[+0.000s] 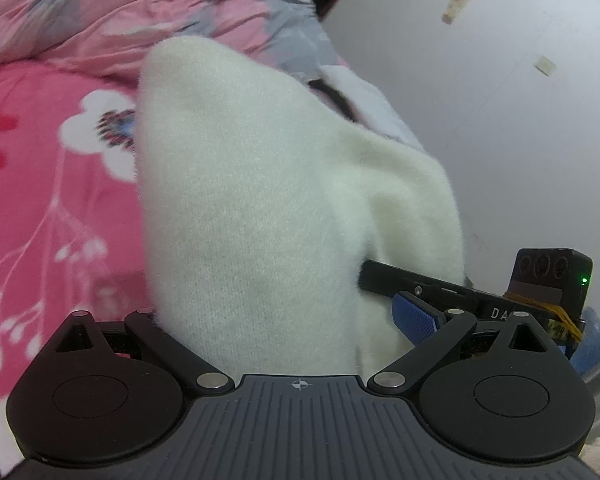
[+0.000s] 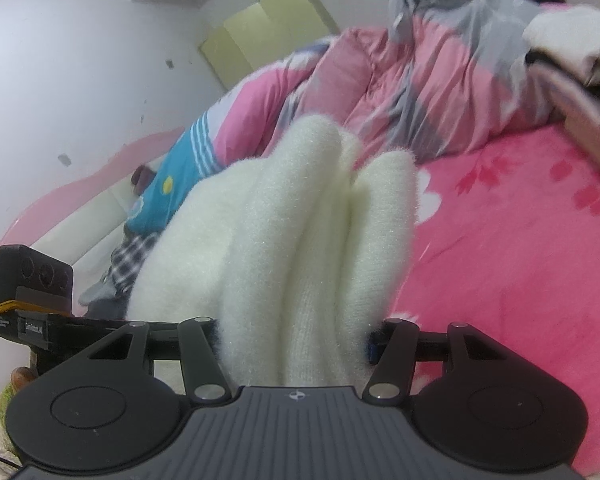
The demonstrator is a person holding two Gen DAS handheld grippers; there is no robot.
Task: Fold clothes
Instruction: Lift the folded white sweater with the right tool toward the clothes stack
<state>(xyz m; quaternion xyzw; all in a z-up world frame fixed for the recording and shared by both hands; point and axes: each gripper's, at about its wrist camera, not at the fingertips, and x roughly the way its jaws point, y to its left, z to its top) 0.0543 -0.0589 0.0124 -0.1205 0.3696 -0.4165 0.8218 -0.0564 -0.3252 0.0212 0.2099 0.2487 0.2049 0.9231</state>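
A white fuzzy knit garment [image 1: 260,200] hangs bunched above the pink bed, held at two places. In the left wrist view it rises from between the jaws of my left gripper [image 1: 276,344] and hides the fingers; the grip looks shut on it. To the right, my right gripper [image 1: 416,312] reaches into the same cloth, one blue pad showing. In the right wrist view the garment [image 2: 300,220] stands in thick folds between the jaws of my right gripper [image 2: 296,340], which is shut on it. My left gripper [image 2: 100,326] lies close at the left.
Below lies a pink flowered sheet [image 1: 40,200] [image 2: 520,260], with a crumpled pink and grey quilt [image 2: 440,80] behind. More clothes [image 2: 572,40] are piled at the far right. A blue printed cloth [image 2: 172,188] and a checked one [image 2: 132,256] lie by the white wall [image 1: 500,140].
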